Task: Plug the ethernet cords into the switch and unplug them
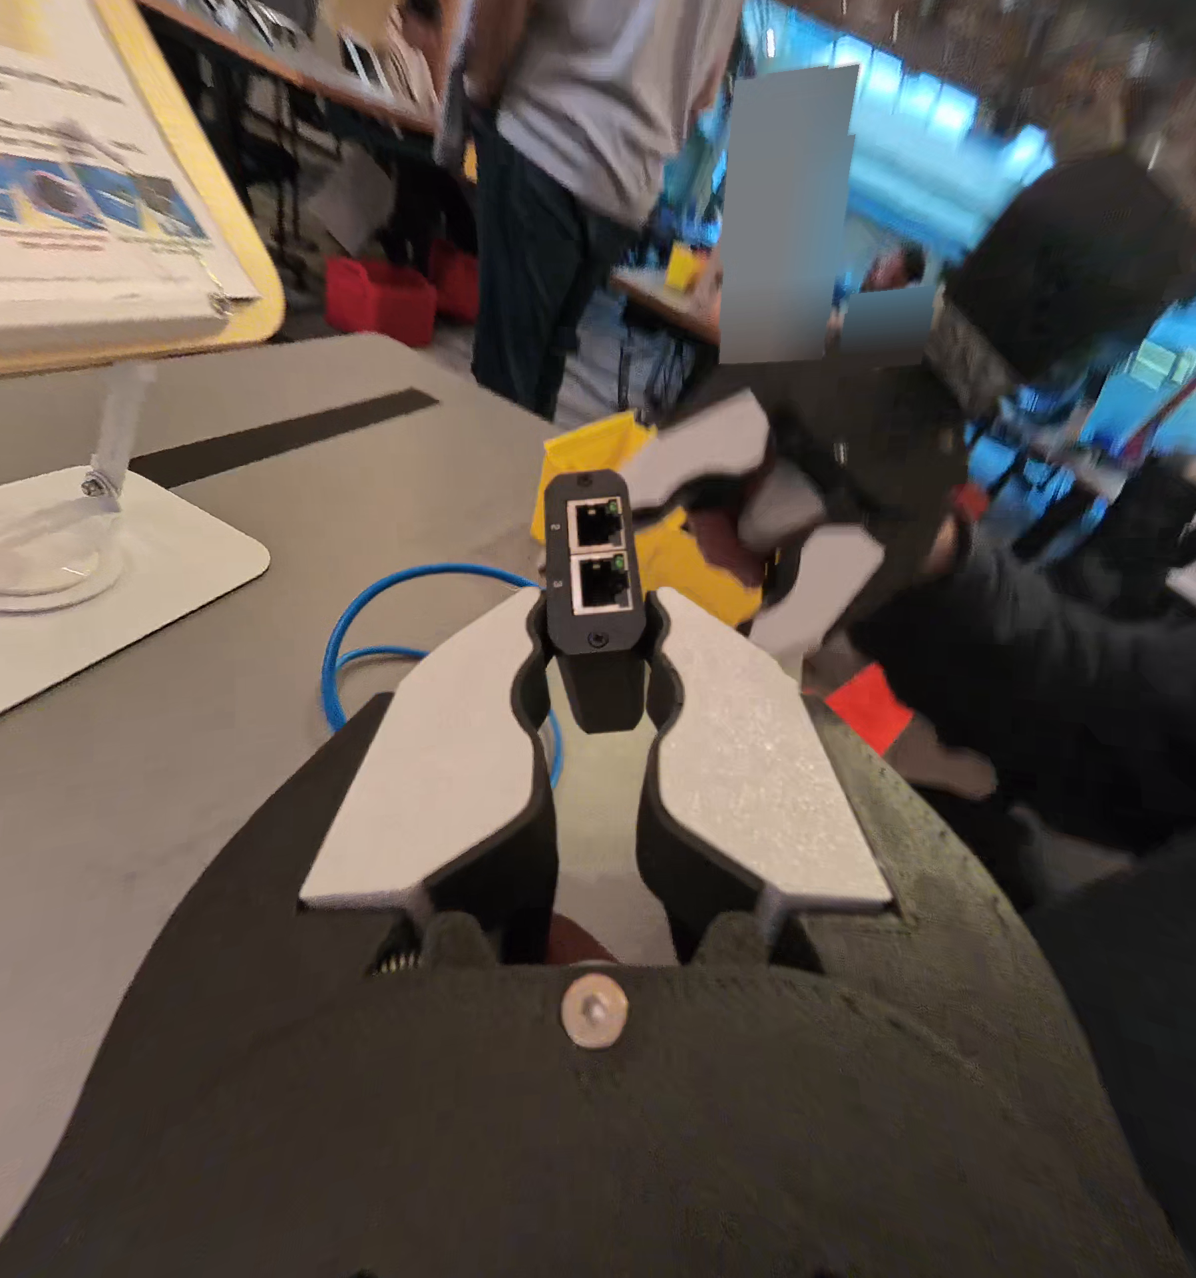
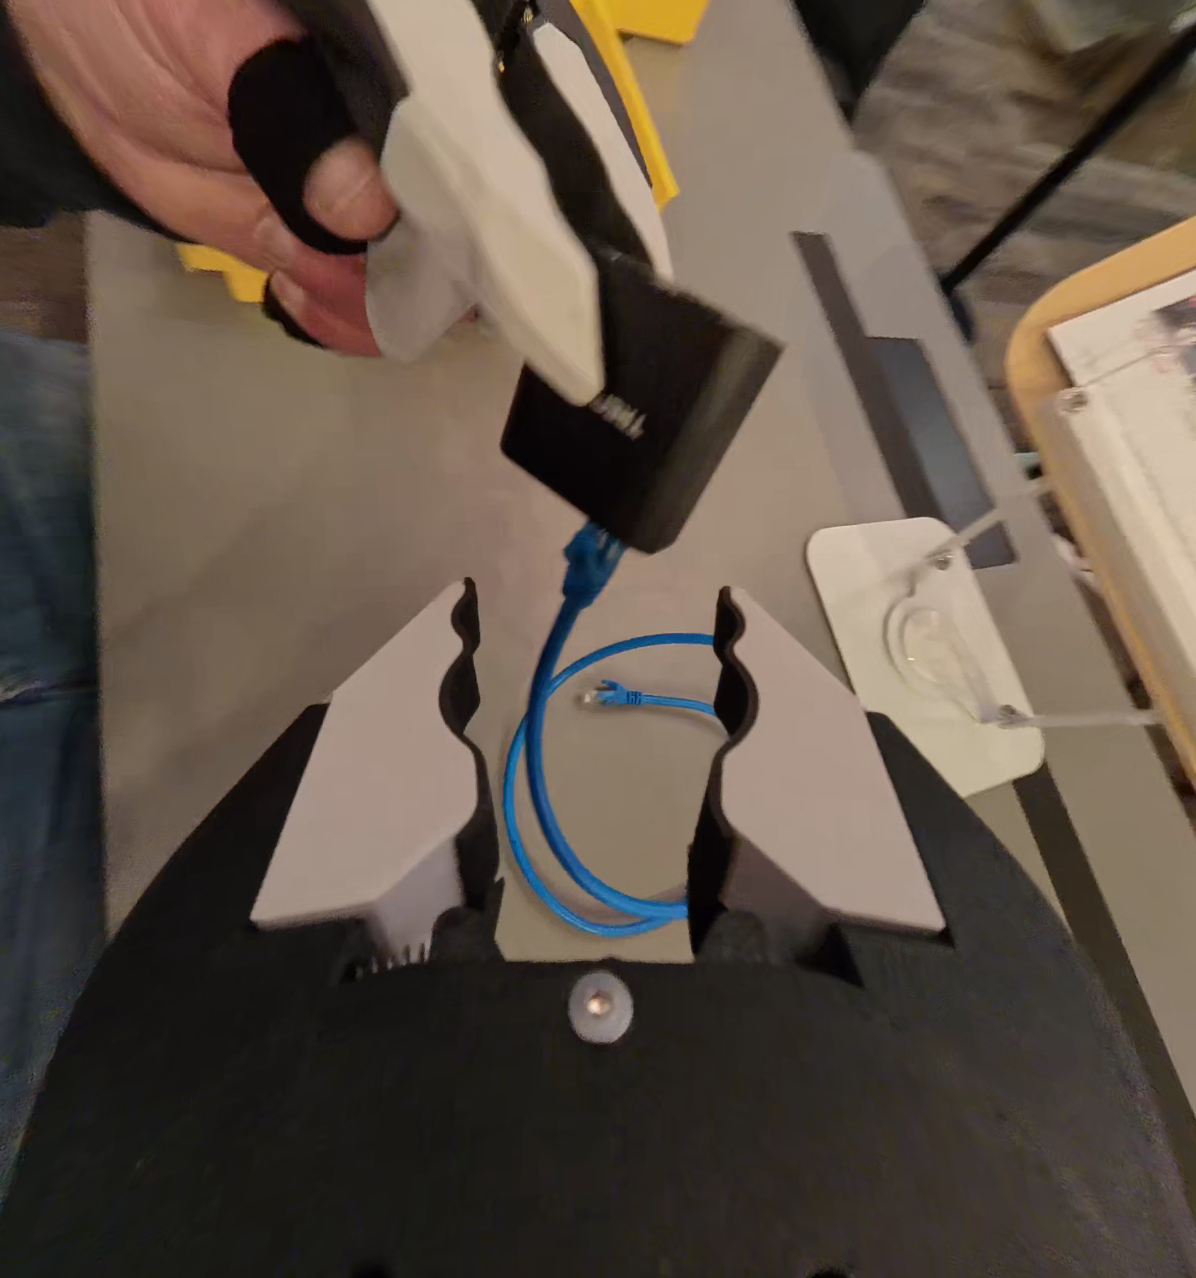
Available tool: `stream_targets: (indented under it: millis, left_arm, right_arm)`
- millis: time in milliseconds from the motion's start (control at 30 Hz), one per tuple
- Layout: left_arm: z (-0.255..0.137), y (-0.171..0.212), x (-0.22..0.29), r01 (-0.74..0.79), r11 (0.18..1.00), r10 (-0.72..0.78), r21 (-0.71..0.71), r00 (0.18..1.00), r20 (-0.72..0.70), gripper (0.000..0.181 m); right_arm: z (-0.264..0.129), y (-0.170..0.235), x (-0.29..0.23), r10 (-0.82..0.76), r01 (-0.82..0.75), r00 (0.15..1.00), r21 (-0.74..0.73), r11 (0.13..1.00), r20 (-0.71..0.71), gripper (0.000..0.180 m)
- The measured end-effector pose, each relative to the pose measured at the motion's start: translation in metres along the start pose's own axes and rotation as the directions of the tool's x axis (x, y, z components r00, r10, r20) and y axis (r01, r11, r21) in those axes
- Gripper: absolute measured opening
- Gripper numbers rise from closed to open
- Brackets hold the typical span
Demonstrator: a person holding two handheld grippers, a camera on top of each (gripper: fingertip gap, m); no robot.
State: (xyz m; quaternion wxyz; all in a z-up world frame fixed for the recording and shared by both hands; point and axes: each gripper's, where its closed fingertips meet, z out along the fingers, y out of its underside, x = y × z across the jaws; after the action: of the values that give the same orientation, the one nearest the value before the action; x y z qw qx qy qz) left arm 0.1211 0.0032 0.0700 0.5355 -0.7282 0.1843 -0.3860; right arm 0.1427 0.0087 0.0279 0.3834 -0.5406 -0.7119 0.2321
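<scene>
My left gripper (image 1: 595,608) is shut on a small black switch (image 1: 598,553) and holds it upright above the grey table (image 1: 166,795). Two empty ports face the camera. In the right wrist view the switch (image 2: 664,415) hangs tilted in the left gripper, which a hand holds. A blue ethernet cord (image 2: 533,795) is plugged into the switch's lower end by one connector (image 2: 588,560). The cord loops on the table, and its free plug (image 2: 598,695) lies loose. My right gripper (image 2: 595,591) is open and empty, with its fingers on either side of the loop, above it.
A sign on a clear stand with a white base (image 1: 97,588) stands on the table, to the right in the right wrist view (image 2: 927,657). A yellow object (image 1: 685,567) lies behind the switch. A black tape strip (image 1: 284,436) crosses the table. People stand beyond the far edge. There is about 5 cm between the tips of the two grippers.
</scene>
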Motion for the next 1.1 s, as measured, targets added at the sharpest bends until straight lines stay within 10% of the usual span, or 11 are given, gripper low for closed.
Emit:
stream_targets:
  millis: [167,267,667,1100]
  left_arm:
    - [0.004,-0.005,0.002,0.157,0.978,-0.157,0.141,0.988,-0.012,0.024]
    - [0.007,0.002,-0.001,0.141,0.979,-0.142,0.146,0.990,0.002,0.024]
    - [0.000,0.021,0.020,-0.498,0.861,0.500,-0.103,0.866,-0.005,0.091]
    - [0.017,0.060,0.037,-0.607,0.772,0.608,-0.188,0.792,-0.056,0.072]
  right_arm:
    - [0.006,-0.003,0.008,0.019,0.004,0.975,0.104,0.995,-0.220,0.014]
    - [0.007,0.005,0.013,-0.065,0.075,0.964,0.032,0.997,-0.259,0.013]
    - [-0.012,0.034,-0.023,-0.118,0.178,0.921,-0.129,0.976,0.372,0.011]
    - [-0.012,0.029,-0.038,-0.149,0.312,0.782,-0.173,0.934,0.606,0.011]
